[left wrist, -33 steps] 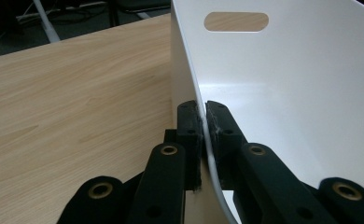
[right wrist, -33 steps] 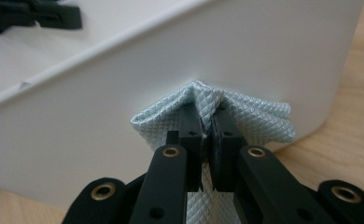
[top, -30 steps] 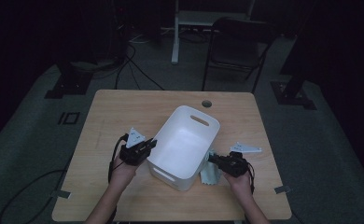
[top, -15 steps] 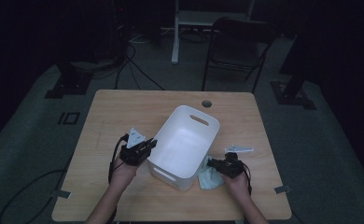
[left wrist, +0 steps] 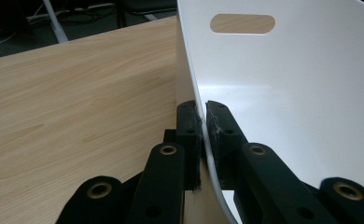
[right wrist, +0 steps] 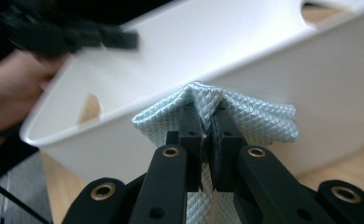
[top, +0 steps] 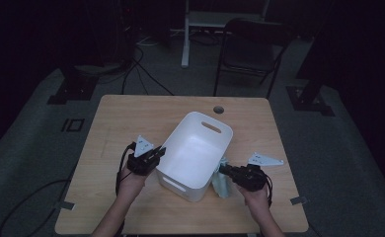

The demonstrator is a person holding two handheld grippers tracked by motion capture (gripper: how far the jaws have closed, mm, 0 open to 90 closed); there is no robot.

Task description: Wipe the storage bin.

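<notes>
White bin (top: 195, 148) beside pinched cloth (top: 222, 181)

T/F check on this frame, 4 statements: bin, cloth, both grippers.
1. The left gripper is shut on the white bin's wall. True.
2. The right gripper holds a pale green cloth. True.
3. The cloth lies inside the bin. False: it hangs outside, beside the bin's near right wall.
4. The bin holds several items. False: the inside that shows is bare.
5. The bin stands on a wooden table. True.
</notes>
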